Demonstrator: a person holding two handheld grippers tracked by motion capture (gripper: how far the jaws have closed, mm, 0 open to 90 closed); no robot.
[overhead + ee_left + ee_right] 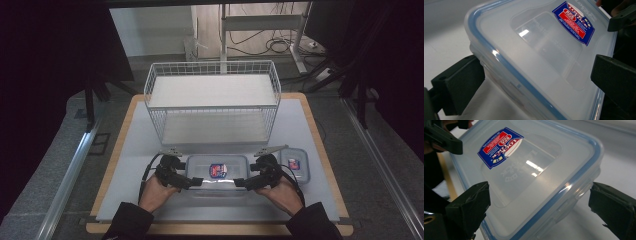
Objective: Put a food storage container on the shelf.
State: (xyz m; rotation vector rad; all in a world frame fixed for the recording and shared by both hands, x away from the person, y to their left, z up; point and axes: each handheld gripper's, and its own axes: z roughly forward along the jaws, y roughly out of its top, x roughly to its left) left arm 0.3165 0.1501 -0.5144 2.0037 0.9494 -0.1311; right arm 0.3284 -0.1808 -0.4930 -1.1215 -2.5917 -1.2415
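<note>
A large clear plastic container (205, 167) with a blue-sealed lid and a red and blue label lies at the front middle of the table. My left gripper (192, 182) is at its left end, and my right gripper (244, 182) is at its right end. In the left gripper view the container (536, 45) has one corner between the wide-apart jaws of the left gripper (535, 72). In the right gripper view the opposite corner of the container (536, 157) sits between the spread jaws of the right gripper (539, 192), with a small gap at the right jaw.
A smaller container (294, 167) of the same kind lies just right of the right gripper. A white wire basket (212, 65) with two shelves stands behind, open toward me. The table (135, 150) has wooden edges, and bare surface lies to the left.
</note>
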